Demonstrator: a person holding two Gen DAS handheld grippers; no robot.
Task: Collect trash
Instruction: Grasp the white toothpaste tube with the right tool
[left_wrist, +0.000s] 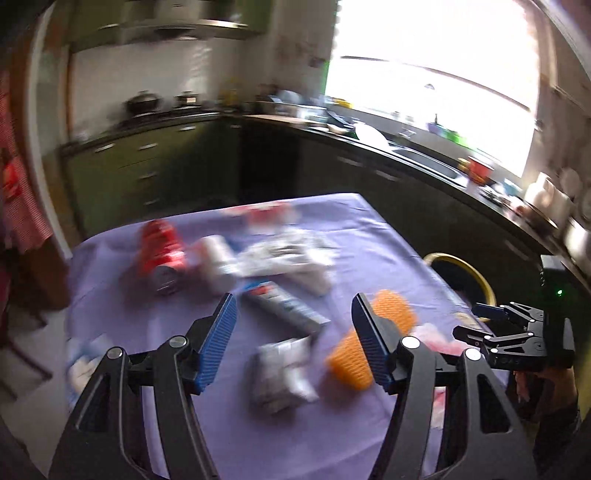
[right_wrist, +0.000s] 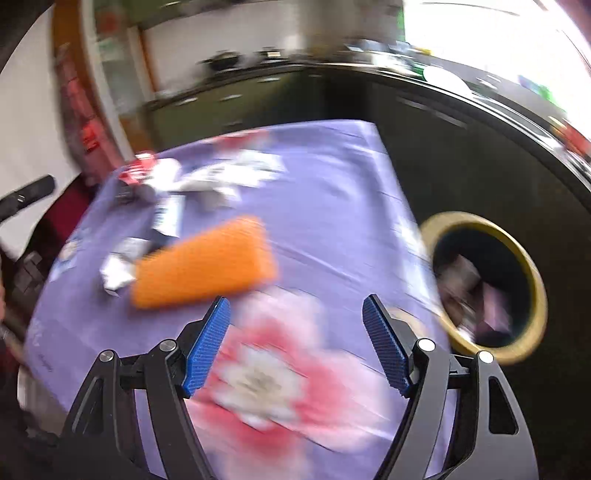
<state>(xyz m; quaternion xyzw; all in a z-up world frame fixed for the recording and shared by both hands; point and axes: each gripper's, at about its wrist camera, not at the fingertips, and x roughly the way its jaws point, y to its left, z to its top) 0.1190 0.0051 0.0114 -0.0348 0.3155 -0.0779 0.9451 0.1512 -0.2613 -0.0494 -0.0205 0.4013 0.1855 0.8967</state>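
Note:
Trash lies on a purple tablecloth (left_wrist: 369, 243): a red can (left_wrist: 160, 253), white wrappers (left_wrist: 280, 254), a dark tube-like pack (left_wrist: 284, 304), a crumpled silver wrapper (left_wrist: 282, 371) and an orange foam net (left_wrist: 373, 343). My left gripper (left_wrist: 293, 321) is open and empty above the silver wrapper. My right gripper (right_wrist: 297, 325) is open and empty above the cloth's pink flower print (right_wrist: 273, 369); the orange net (right_wrist: 207, 260) lies just beyond its left finger. The right gripper also shows in the left wrist view (left_wrist: 480, 321). Both views are blurred.
A yellow-rimmed bin (right_wrist: 491, 284) with trash inside stands off the table's right edge, also in the left wrist view (left_wrist: 465, 275). Dark kitchen counters (left_wrist: 406, 155) run behind and to the right. A red cloth (left_wrist: 18, 192) hangs at the left.

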